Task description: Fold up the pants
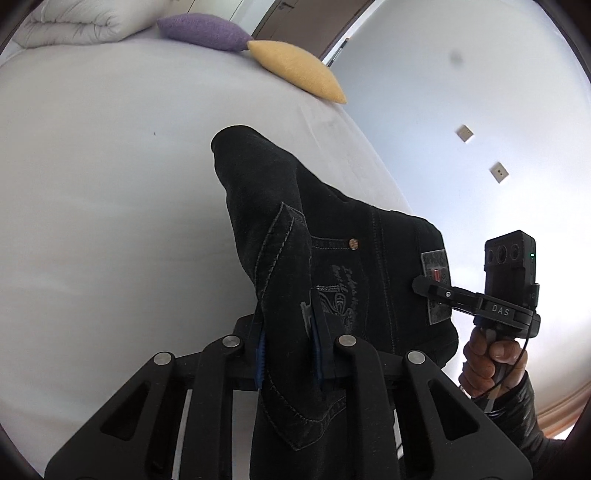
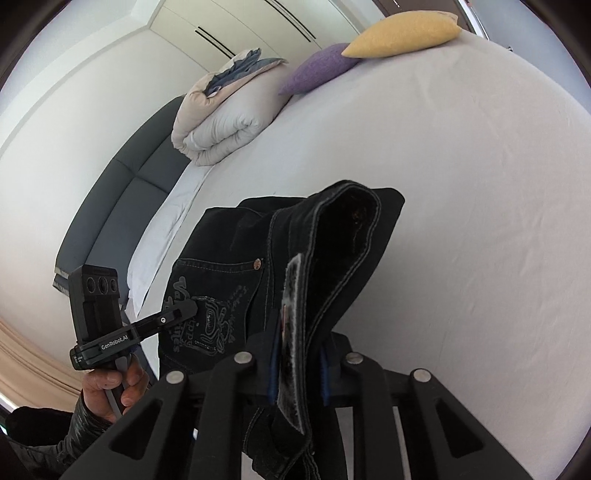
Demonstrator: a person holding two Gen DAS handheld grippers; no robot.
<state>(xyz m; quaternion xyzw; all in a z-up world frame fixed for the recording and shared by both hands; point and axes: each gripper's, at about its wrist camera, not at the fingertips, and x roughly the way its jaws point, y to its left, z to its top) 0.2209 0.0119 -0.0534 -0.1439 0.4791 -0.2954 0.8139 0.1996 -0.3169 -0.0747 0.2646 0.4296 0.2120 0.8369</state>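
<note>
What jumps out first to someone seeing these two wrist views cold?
The black jeans dominate both views, lifted above the pale bed and pinched at the waistband by the left gripper and the right gripper. Next come the yellow pillow and purple pillow, side by side at the bed's far edge, beside a rolled duvet.
</note>
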